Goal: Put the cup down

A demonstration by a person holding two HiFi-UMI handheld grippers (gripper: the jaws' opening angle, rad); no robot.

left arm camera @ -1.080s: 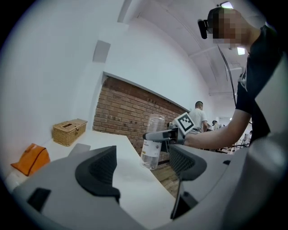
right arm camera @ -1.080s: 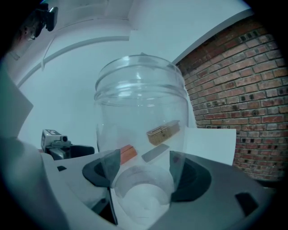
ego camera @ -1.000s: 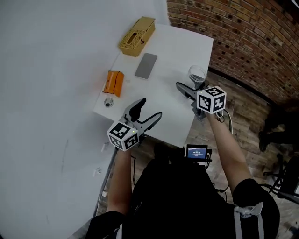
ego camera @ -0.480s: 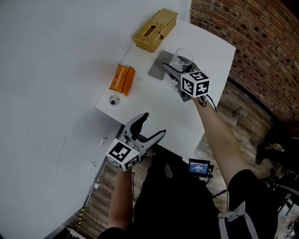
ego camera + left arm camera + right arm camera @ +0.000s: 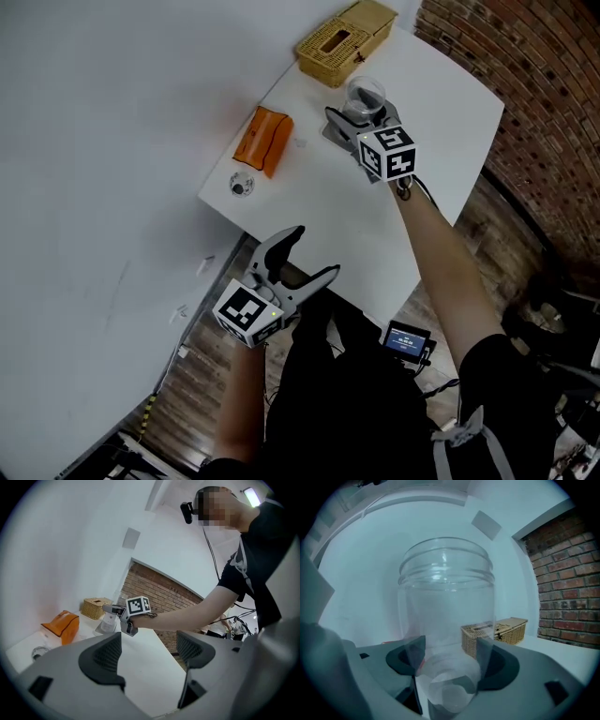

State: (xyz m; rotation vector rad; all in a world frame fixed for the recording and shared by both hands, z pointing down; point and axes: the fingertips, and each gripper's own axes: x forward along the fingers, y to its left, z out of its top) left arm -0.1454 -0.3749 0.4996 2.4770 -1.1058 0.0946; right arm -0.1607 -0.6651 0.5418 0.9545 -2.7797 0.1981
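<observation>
1. Jaws on your right gripper clamp the clear glass cup, upright, near the wicker box.
2. Your left gripper gapes wide and empty, well apart from that box.

A white table stands against a white wall, near a red brick wall, on wooden plank floor.

1. Bright, even light fills the room; the white surface and wall carry hardly any shadow in the head view.
2. A ceiling light glares at one o'clock in the left gripper view.
3. Both gripper views bulge, black-ringed at the edges.
4. The right gripper view looks cold and bluish; the cup, close up, is soft, with pale glints at twelve o'clock.
</observation>
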